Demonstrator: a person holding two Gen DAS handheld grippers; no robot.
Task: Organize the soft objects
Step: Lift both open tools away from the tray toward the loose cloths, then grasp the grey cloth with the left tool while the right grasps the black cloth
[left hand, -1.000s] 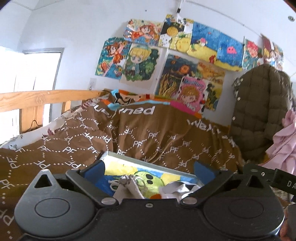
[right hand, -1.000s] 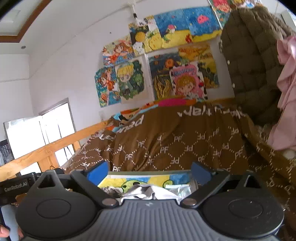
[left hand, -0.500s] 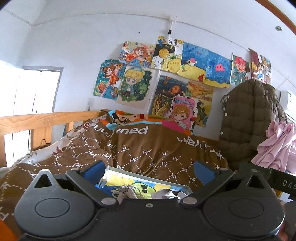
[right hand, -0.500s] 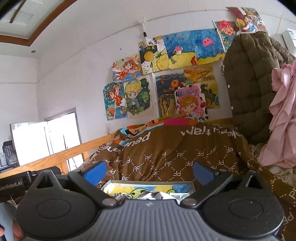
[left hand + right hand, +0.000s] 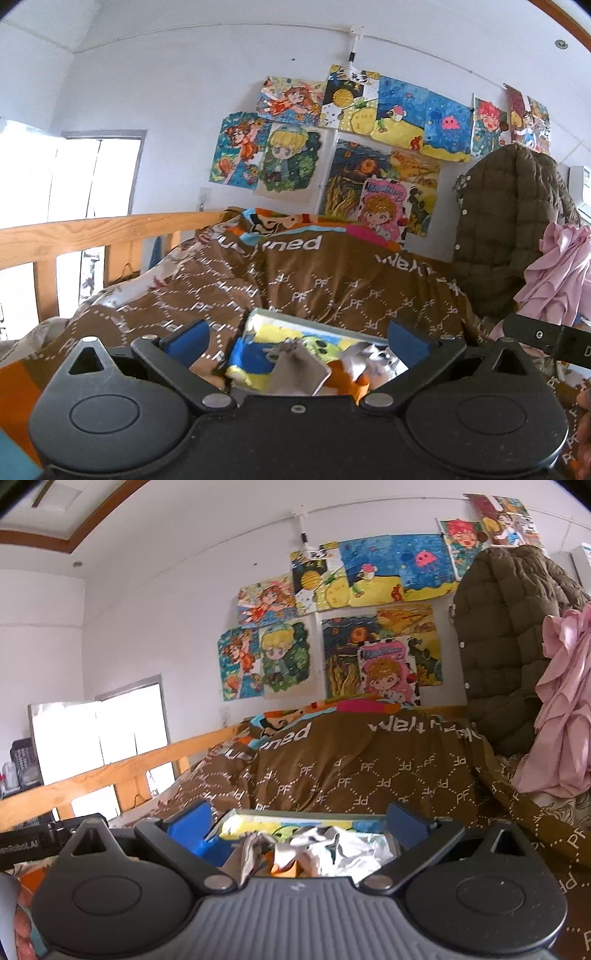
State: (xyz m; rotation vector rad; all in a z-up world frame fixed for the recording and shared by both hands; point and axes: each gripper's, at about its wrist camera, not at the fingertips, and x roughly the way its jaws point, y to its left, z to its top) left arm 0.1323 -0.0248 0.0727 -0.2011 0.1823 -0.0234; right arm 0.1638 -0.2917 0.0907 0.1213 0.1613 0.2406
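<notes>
A flat painted board (image 5: pixel 317 332) with yellow, green and blue colours lies on the brown bed cover (image 5: pixel 332 288); grey and white-orange soft cloth pieces (image 5: pixel 303 365) lie on it. My left gripper (image 5: pixel 297 338) is open, its blue pads on either side of the board and cloth, low in the view. In the right wrist view the same board (image 5: pixel 295 818) carries crumpled grey and white cloth (image 5: pixel 332 845). My right gripper (image 5: pixel 297 821) is open around them. Whether either touches the cloth is hidden by the gripper bodies.
A wooden bed rail (image 5: pixel 92 229) runs along the left. A quilted olive jacket (image 5: pixel 517 229) and pink garment (image 5: pixel 557 273) hang at the right. Drawings (image 5: pixel 369 147) cover the wall behind the bed. The other gripper's body (image 5: pixel 546 336) shows at the right edge.
Both cameras tilted up, then back down a little. The board and cloth now sit larger between the fingers. Both grippers stay open.
</notes>
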